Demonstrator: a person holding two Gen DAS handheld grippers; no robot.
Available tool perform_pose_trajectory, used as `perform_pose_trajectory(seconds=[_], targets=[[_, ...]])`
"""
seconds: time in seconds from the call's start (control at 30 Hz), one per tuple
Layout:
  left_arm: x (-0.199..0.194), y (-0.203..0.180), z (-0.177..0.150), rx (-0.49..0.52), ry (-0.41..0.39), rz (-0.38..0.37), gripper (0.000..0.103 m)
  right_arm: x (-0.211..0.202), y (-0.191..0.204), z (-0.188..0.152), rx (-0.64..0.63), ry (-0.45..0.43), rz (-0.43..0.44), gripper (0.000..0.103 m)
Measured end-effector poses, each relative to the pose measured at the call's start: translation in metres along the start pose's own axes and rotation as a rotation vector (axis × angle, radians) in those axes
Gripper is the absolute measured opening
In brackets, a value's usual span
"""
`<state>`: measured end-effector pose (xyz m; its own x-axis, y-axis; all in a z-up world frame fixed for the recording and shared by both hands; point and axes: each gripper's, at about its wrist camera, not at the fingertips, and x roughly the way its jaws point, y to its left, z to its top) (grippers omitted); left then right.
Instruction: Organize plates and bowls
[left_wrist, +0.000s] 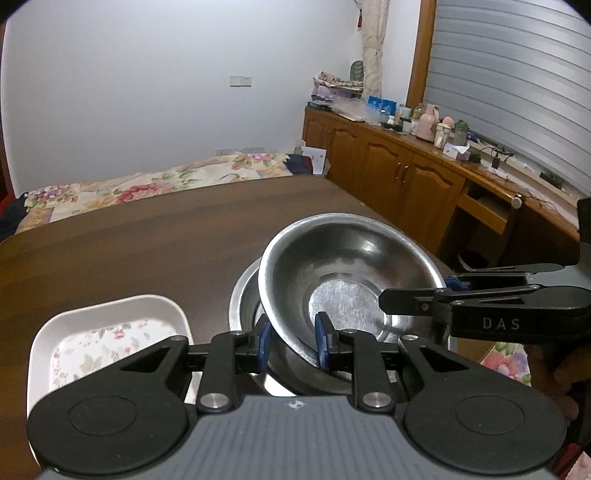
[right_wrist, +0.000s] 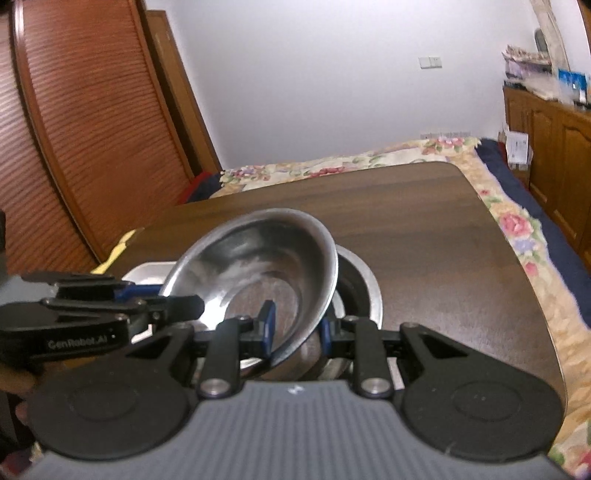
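Stainless steel is what both grippers are clamped on: a tilted upper bowl (left_wrist: 343, 280) is held by its rim above a second bowl (left_wrist: 243, 295) resting on the dark wooden table (left_wrist: 147, 236). The near rim is pinched by the left gripper (left_wrist: 293, 339), one blue pad inside the wall and one outside, while the right gripper (left_wrist: 443, 295) is closed on the rim from the right side. In the right wrist view the right gripper (right_wrist: 295, 328) is likewise seen clamped across the rim, and the left gripper (right_wrist: 162, 299) enters from the left. The held bowl (right_wrist: 258, 266) is tipped, its far edge raised, directly over the lower bowl (right_wrist: 358, 280). Nesting appears to depend on levelling it first. A white floral dish (left_wrist: 107, 332) lies just left.
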<state>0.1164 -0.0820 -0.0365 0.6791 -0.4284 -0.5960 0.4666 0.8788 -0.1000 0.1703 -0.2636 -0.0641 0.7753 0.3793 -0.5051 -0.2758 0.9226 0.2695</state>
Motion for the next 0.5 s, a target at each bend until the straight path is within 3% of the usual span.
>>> perform_pose_trajectory(seconds=[0.5], targets=[[0.0047, -0.005, -0.0108, 0.032, -0.005, 0.026, 0.025, 0.0085, 0.009, -0.0072, -0.114, -0.024, -0.1, 0.028]])
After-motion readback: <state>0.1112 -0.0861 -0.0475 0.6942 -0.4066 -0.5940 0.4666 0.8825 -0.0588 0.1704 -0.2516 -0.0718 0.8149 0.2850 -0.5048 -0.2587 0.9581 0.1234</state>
